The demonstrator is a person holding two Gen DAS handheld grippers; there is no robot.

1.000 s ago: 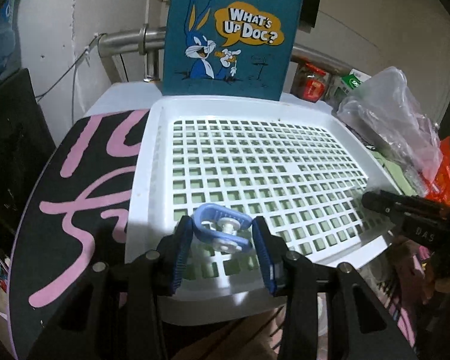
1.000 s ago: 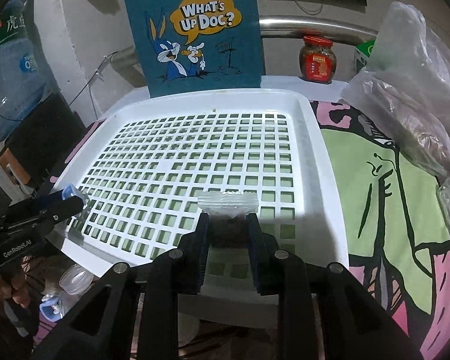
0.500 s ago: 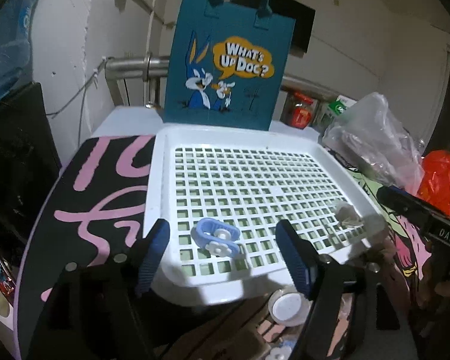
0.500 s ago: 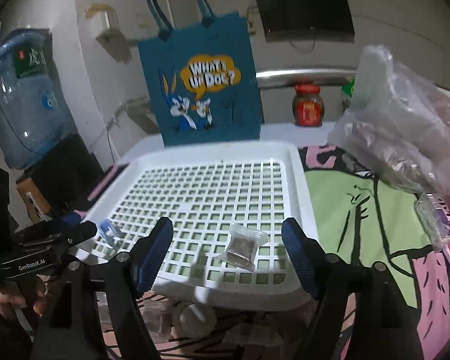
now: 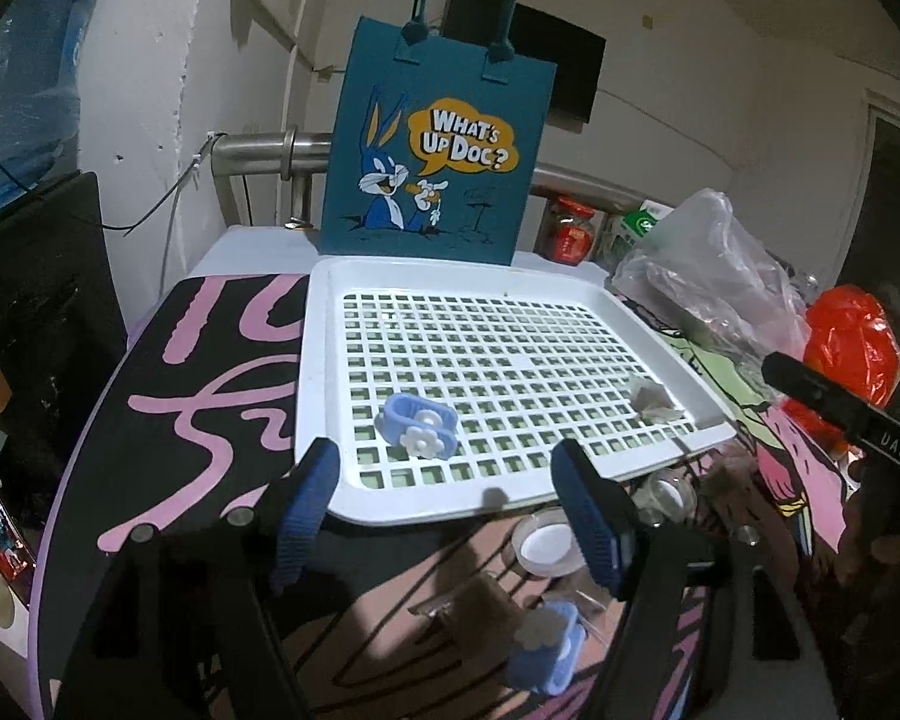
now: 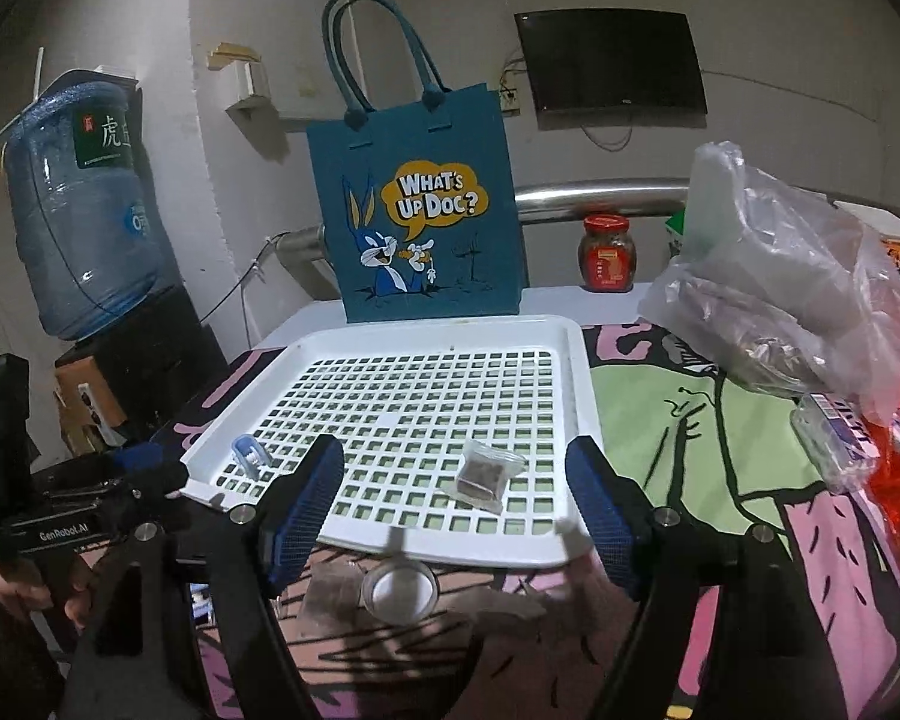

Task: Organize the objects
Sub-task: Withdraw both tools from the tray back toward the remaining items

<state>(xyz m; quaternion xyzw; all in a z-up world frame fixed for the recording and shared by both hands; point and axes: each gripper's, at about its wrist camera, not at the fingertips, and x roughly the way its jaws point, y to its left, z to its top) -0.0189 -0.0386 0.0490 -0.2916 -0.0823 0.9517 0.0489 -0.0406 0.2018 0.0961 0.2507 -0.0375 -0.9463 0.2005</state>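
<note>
A white slotted tray [image 5: 321, 360] [image 6: 585, 396] lies on the patterned table. A blue clip with a white flower [image 5: 417, 426] lies near the tray's front left; it also shows in the right wrist view [image 6: 249, 455]. A small clear packet with brown contents [image 6: 483, 474] lies near the tray's front right, also in the left wrist view [image 5: 651, 399]. My left gripper [image 5: 450, 516] is open and empty, just in front of the tray. My right gripper [image 6: 456, 510] is open and empty, over the tray's front edge.
In front of the tray lie a round white-lidded container [image 5: 546, 543] [image 6: 399, 591], another blue flower clip [image 5: 549, 645] and brown packets [image 5: 480, 606]. A blue Bugs Bunny bag [image 5: 432, 162] stands behind the tray. Plastic bags [image 6: 780, 294] and a red jar [image 6: 606, 252] sit on the right.
Both grippers opened, letting go of the blue clip and the packet on the tray, and drew back toward the front of the table.
</note>
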